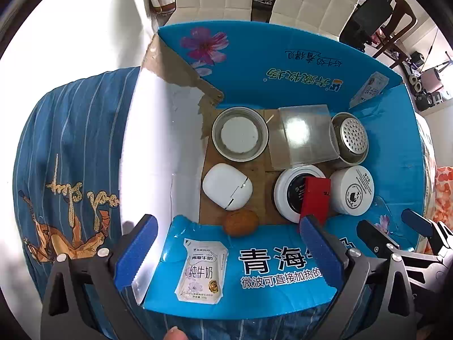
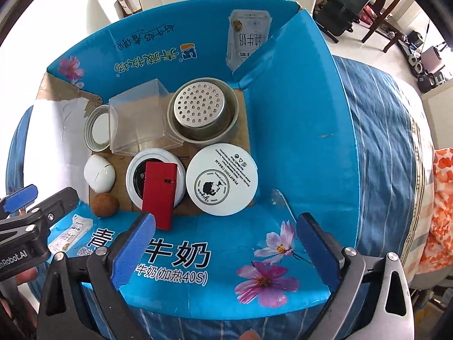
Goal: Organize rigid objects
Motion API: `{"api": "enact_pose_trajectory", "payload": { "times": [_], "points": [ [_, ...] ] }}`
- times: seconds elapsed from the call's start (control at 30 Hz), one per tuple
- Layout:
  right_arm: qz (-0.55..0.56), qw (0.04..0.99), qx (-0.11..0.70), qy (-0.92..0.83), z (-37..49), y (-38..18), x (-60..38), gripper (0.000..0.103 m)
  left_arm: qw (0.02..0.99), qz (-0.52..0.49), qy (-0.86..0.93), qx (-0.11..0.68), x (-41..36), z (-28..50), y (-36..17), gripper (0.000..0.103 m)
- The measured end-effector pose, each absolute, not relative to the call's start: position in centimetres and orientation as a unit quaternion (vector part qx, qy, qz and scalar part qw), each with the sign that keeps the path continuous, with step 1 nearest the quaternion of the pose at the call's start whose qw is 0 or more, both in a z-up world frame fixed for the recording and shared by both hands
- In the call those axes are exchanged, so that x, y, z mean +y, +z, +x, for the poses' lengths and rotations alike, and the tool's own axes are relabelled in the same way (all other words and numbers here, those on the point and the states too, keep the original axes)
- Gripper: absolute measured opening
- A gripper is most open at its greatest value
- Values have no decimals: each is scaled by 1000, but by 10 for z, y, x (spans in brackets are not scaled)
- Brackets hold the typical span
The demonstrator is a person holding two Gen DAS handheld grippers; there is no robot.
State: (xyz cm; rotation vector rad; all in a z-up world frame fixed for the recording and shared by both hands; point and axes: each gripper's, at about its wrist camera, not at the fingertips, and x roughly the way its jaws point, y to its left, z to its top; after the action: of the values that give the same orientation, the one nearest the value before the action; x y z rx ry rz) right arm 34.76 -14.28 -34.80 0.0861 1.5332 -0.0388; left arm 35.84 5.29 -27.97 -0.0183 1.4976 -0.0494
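Right wrist view, right hand-held gripper (image 2: 226, 240) spread wide and empty above blue milk carton box (image 2: 297, 119), red case (image 2: 158, 195) leaning on white jar (image 2: 155, 178) inside, left hand-held gripper (image 1: 229, 243) likewise wide, empty.

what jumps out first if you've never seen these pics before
The bright blue milk carton box with its flaps spread open fills both views and sits on a striped blue bedcover. Inside, a red rectangular case leans on a white-rimmed round tin, beside a white cream jar lid. Behind them sit a perforated steel strainer bowl and a clear plastic box.
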Motion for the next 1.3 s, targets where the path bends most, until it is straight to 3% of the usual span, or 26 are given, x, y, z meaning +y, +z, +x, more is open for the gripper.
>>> {"api": "enact_pose_trajectory", "payload": {
  "times": [0.33,0.8,1.0,1.3],
  "points": [
    [57,742,668,-8,316,-280,-152,102,788,-13,-42,614,46,325,-197,103],
    [86,823,562,10,176,-84,-179,102,870,-7,-43,491,40,197,-29,103],
    [94,844,528,15,113,-28,-180,102,880,-7,-48,473,38,155,2,103],
    [78,858,507,0,75,9,-186,102,893,-3,-40,448,39,134,26,103]
  ]
}}
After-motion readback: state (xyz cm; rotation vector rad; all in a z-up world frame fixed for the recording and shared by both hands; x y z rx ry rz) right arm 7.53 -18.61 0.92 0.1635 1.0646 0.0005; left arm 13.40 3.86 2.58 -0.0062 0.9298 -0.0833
